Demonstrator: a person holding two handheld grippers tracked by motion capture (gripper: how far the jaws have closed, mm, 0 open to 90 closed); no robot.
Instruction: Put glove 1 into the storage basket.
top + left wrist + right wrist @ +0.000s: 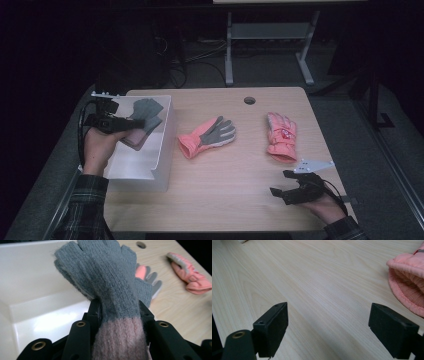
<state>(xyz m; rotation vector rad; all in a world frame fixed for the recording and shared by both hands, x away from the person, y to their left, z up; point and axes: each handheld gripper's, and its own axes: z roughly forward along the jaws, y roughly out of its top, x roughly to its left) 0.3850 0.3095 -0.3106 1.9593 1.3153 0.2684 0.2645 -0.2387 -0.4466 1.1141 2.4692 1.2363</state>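
Observation:
My left gripper (131,123) is shut on a pair of grey knit gloves (145,114) with pink cuffs, held over the white bin (150,172) at the table's left. In the left gripper view the grey gloves (107,277) rise between my black jaws above the bin (37,277). A pink glove with a grey palm (207,136) lies at mid-table, and a pink ski glove (281,137) lies to its right. My right gripper (280,183) rests open near the front right edge. Its jaws stand wide over bare wood, with the pink glove's cuff (407,277) at the right.
The wooden table (235,200) has a round cable hole (249,100) near its far edge. Metal table legs (229,50) and cables stand on the dark floor behind it. Bare wood lies between the bin and the right gripper.

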